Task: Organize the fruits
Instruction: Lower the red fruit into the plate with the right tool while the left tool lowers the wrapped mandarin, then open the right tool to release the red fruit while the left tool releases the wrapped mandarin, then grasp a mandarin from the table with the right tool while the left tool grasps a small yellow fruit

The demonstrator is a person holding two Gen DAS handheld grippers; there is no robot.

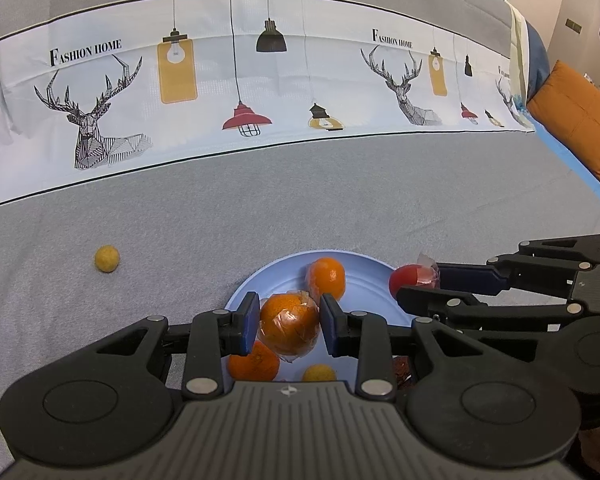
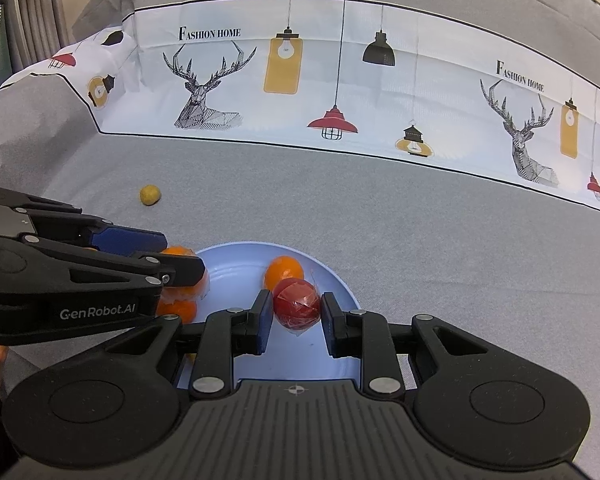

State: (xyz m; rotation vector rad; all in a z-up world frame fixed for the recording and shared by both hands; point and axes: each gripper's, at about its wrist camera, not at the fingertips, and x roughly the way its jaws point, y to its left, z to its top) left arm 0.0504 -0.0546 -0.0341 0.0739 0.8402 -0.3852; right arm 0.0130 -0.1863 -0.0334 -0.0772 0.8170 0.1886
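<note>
Clamped between the blue pads of the left gripper (image 1: 289,322) is a film-wrapped orange (image 1: 289,327), held just above the pale blue round plate (image 1: 364,268) on the grey cloth-covered surface (image 1: 180,220). Beside it, the right gripper (image 2: 296,317) grasps a film-wrapped red round fruit (image 2: 296,303) over the same plate, where two more oranges (image 1: 327,277) and a small yellow fruit (image 1: 319,373) lie. Another small yellow ball-shaped fruit (image 1: 107,258) sits alone on the cloth, well apart to the left of the plate.

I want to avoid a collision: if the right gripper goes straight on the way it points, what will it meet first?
The right gripper already holds the red fruit. Just beyond lies an orange on the blue plate; probably that comes first, though depth is unclear.
</note>
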